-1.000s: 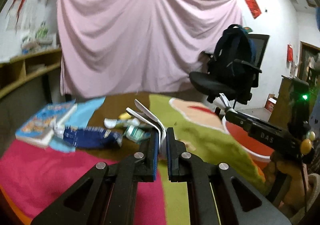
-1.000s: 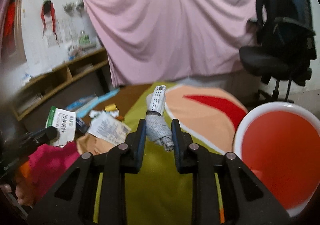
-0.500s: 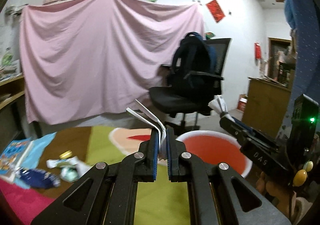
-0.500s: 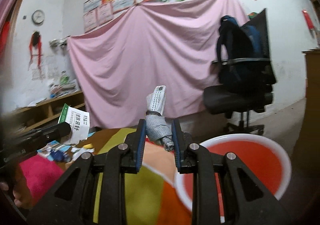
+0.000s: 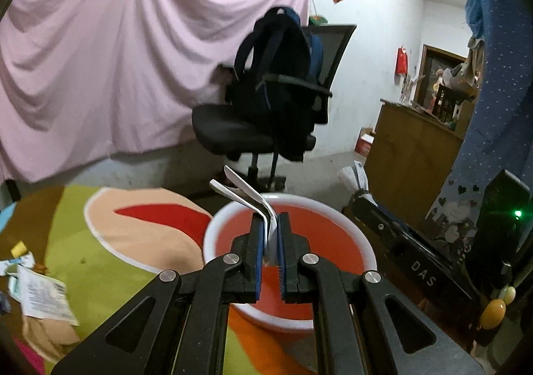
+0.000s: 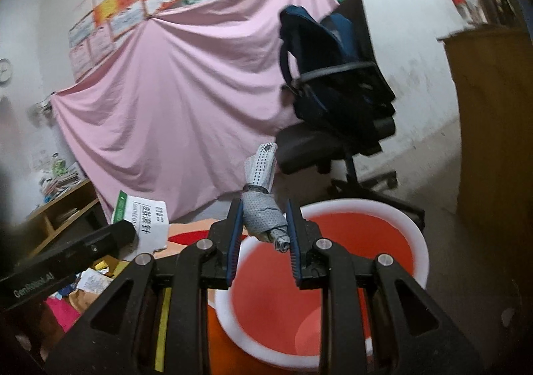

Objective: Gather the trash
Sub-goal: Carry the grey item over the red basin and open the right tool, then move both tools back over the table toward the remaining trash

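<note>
Trash in both grips: left gripper (image 5: 269, 241) pinches a folded leaflet (image 5: 248, 198), right gripper (image 6: 263, 235) clamps a grey wad (image 6: 263, 218); you centre each above the red basin (image 6: 413, 235) below the fingertips before releasing

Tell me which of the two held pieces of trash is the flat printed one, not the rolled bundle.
The white printed paper packet pinched in the left gripper. It is a flat folded sheet with green edging; the right gripper holds a grey-white rolled bundle.

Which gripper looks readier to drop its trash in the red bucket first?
Probably the right gripper: its grey crumpled wad already hangs over the round red bucket with a white rim. The left gripper, pinching a folded white paper, sits nearer the rim.
</note>
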`<act>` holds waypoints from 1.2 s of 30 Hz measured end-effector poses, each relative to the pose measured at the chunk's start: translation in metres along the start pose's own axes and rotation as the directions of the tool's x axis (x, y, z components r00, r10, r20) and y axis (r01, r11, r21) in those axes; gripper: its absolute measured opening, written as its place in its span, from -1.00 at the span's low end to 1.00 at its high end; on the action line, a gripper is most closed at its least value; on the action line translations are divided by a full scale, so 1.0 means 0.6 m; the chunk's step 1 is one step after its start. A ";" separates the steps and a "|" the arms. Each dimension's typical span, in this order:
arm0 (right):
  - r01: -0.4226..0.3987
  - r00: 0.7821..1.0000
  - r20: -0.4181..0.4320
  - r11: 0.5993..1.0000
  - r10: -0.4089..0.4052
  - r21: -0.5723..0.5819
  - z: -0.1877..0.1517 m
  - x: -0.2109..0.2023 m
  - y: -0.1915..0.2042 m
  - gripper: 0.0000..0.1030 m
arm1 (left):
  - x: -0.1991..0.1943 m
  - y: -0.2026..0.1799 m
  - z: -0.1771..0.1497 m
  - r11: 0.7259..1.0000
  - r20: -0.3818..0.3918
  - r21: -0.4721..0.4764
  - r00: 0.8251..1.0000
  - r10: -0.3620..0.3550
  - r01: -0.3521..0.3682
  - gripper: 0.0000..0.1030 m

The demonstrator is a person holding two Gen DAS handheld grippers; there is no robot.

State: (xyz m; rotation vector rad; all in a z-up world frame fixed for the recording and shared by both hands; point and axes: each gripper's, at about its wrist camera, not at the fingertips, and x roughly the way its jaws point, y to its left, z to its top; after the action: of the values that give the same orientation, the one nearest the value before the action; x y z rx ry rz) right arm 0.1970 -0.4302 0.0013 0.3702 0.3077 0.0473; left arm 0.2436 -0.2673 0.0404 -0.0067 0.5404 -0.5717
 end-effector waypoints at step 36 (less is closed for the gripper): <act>-0.064 0.992 0.107 0.998 0.066 -0.024 0.008 -0.023 0.058 1.00 | -0.185 0.129 -0.050 0.955 0.169 -0.175 0.949 0.268 -0.239 0.62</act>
State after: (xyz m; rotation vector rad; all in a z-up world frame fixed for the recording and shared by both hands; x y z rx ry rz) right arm 0.1857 -0.4007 0.0221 0.3616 0.1882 0.0941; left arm 0.1902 -0.1403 0.0566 -0.1345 0.3888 -0.2724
